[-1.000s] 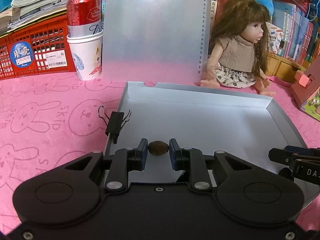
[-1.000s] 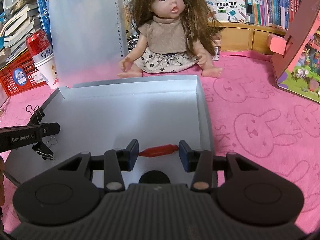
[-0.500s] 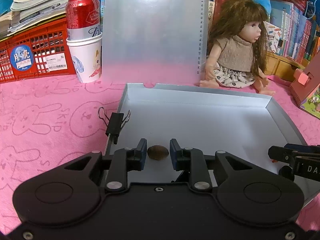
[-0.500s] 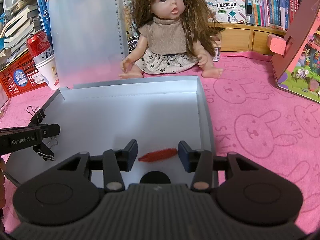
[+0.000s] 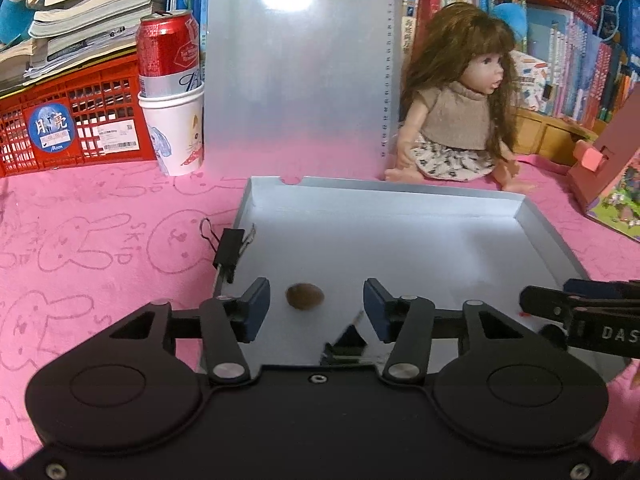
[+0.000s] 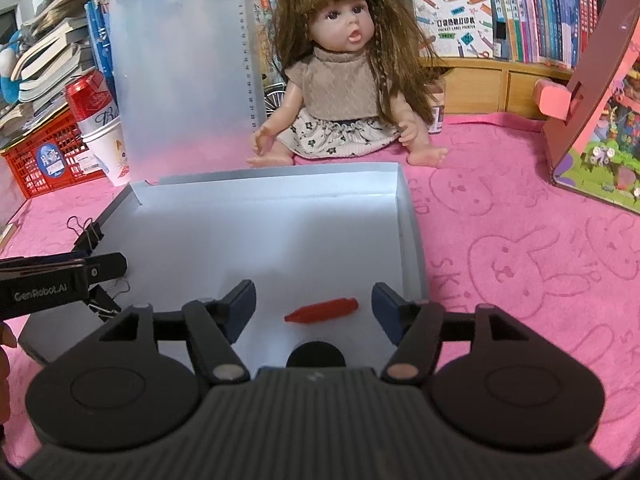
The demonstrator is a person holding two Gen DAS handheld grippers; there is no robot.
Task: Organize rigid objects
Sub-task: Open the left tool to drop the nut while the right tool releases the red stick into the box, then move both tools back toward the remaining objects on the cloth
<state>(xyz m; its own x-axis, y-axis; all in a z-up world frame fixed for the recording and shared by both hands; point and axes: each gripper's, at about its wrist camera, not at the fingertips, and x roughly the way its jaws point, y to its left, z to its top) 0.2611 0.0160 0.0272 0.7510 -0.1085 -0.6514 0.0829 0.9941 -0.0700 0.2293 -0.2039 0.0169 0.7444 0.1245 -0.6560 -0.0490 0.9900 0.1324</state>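
A shallow white box [image 5: 400, 200] [image 6: 408, 216] lies on the pink cloth. A small brown oval nut [image 5: 304, 296] rests on its floor between the fingers of my left gripper [image 5: 316, 308], whose jaws are opening and touch nothing. In the right wrist view a red crayon-like stick [image 6: 322, 311] lies on the box floor between the fingers of my right gripper [image 6: 313, 306], whose jaws are also opening, clear of it. Each gripper shows at the edge of the other's view.
Black binder clips [image 5: 230, 248] [image 6: 90, 234] sit on the box's left wall. A doll [image 6: 344, 80] sits behind the box beside an upright translucent clipboard [image 5: 296, 68]. A can in a paper cup [image 5: 172, 96], a red crate [image 5: 68, 120] and a pink toy house [image 6: 596, 112] stand around.
Both grippers have opened. The left one let go of the brown nut, the right one let go of the red stick; both things now lie loose on the box floor.
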